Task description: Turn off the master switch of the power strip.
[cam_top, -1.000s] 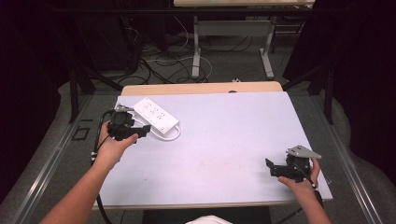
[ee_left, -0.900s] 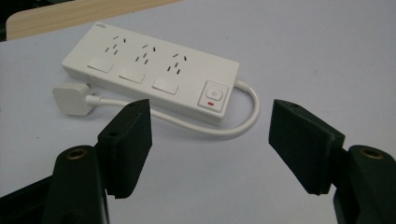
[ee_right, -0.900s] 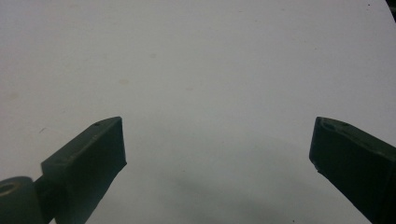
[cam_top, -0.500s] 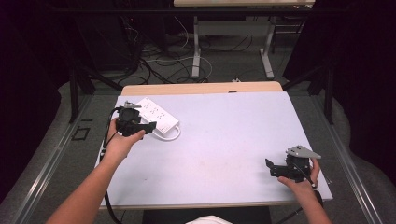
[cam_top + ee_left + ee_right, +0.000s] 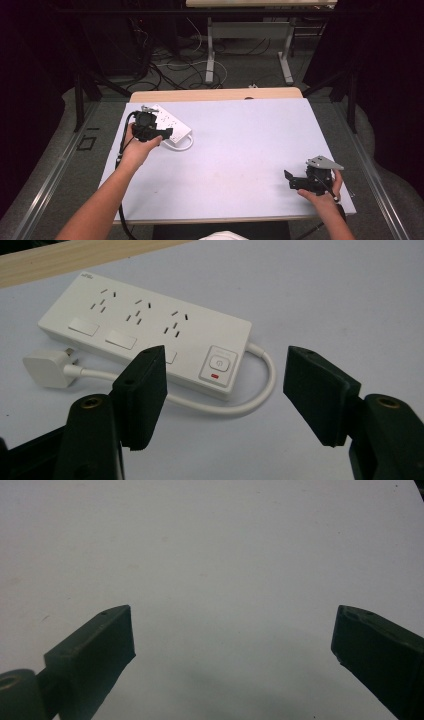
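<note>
Parted claw (image 5: 225, 390) hovers over white power strip (image 5: 145, 335).

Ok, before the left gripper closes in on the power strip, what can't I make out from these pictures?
- Power strip, left gripper view: a left finger covers part of its near edge and third switch; the brand mark is too small to read.
- Power strip, high view: the left gripper and hand hide its near end.
- Plug, left gripper view: prongs mostly hidden behind its body.
- Right gripper, high view: too small to judge its finger gap.

Dark room, cables (image 5: 175, 62) on floor (image 5: 240, 75)
</note>
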{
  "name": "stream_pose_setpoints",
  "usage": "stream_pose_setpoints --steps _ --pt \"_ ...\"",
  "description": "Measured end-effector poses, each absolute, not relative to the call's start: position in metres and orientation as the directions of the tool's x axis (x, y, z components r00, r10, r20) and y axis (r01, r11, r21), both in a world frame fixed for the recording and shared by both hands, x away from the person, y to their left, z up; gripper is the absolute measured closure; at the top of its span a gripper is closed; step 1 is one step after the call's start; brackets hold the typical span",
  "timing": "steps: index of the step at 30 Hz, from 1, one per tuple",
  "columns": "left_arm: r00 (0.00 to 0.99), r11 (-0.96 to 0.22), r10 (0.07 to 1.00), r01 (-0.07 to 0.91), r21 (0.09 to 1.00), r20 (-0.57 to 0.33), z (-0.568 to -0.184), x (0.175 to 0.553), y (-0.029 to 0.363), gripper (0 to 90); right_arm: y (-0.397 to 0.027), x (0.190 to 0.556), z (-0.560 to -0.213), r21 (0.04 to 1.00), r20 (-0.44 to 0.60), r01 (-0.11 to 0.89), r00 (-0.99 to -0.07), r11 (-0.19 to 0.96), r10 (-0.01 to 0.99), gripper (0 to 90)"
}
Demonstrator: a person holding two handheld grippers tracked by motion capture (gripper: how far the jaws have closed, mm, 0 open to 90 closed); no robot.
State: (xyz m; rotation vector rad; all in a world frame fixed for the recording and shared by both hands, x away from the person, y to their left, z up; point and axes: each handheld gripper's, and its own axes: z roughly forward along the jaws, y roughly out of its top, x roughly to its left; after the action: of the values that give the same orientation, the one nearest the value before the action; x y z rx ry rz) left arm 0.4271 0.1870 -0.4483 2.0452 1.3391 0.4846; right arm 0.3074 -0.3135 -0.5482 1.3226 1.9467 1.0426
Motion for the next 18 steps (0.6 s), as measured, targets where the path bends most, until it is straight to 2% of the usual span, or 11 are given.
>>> stream_pose_setpoints --steps 5,8,18 --pt "0.392 -0.26 0.918 0.695 0.67 -0.052 -0.452 0.433 0.185 39.2 -0.313 0.308 -0.549 0.843 -0.026 0.495 -0.353 0.21 0.935 3.0" --pt "0.382 -0.233 0.92 0.714 0.66 -0.089 -0.455 0.437 0.185 43.7 -0.313 0.308 -0.549 0.845 -0.025 0.491 -0.358 0.211 0.933 3.0" --pt "0.361 -0.21 0.926 0.73 0.65 -0.106 -0.458 0.446 0.187 56.8 -0.313 0.308 -0.549 0.843 -0.032 0.491 -0.362 0.22 0.932 3.0"
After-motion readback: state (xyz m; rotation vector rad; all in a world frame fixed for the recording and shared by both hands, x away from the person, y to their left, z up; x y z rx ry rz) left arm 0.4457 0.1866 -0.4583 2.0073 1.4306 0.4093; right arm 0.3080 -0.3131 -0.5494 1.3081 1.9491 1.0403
